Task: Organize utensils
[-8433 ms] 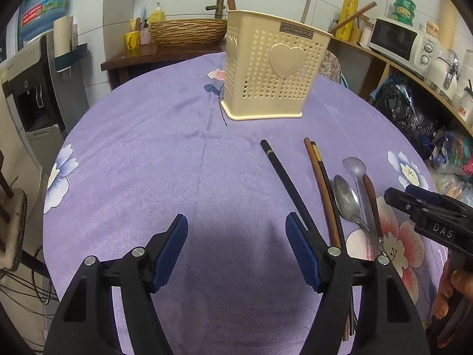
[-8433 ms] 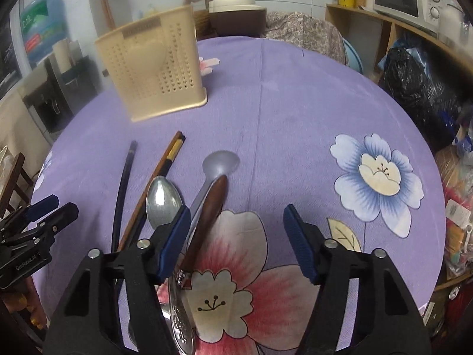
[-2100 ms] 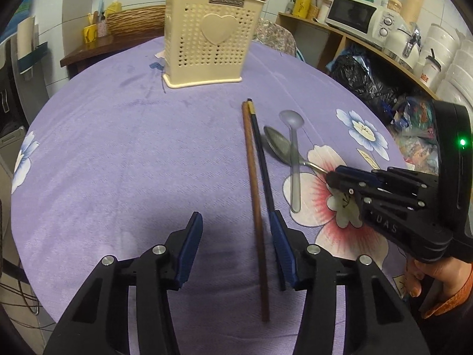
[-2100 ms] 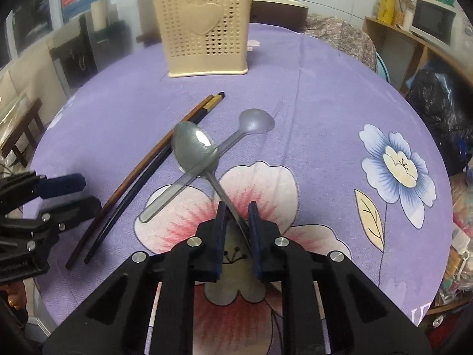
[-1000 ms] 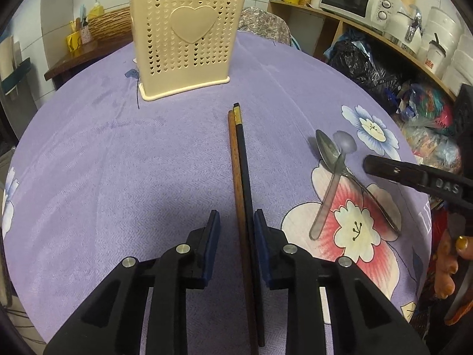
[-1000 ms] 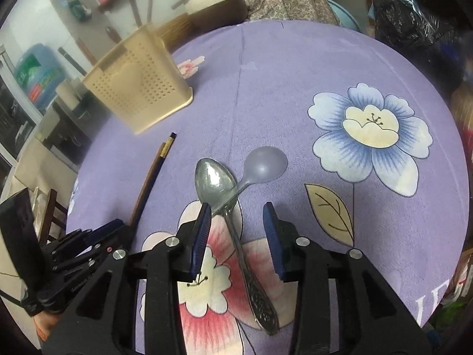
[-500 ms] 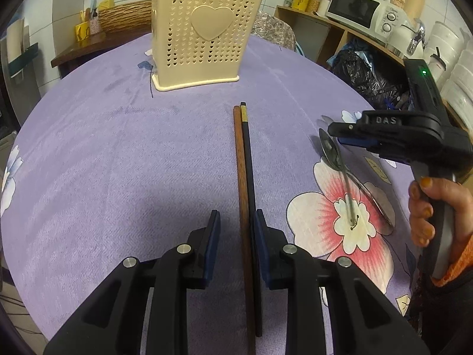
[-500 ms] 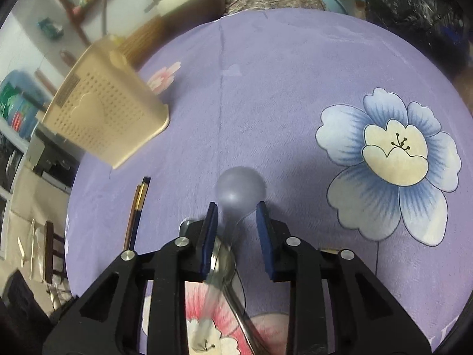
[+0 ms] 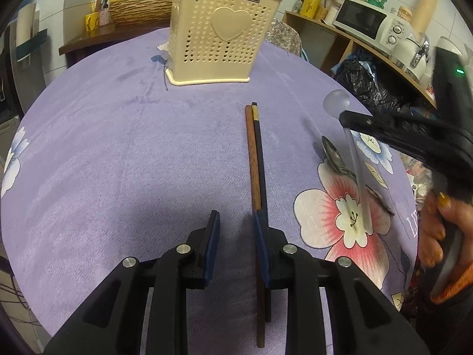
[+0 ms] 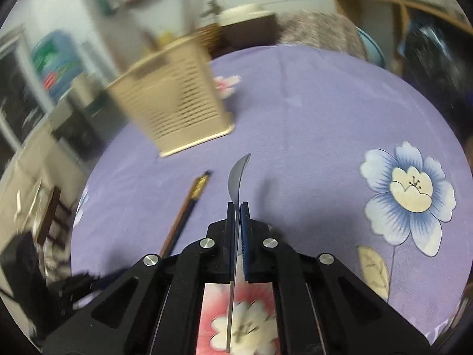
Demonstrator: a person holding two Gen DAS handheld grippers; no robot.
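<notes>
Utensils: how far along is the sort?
Done: some handles already stick up from the holder. In hand: the right gripper has just closed its jaws on the plastic spoon and holds it off the cloth. Left: the metal spoon and two chopsticks lie on the table; the left gripper is open, empty, beside them.
</notes>
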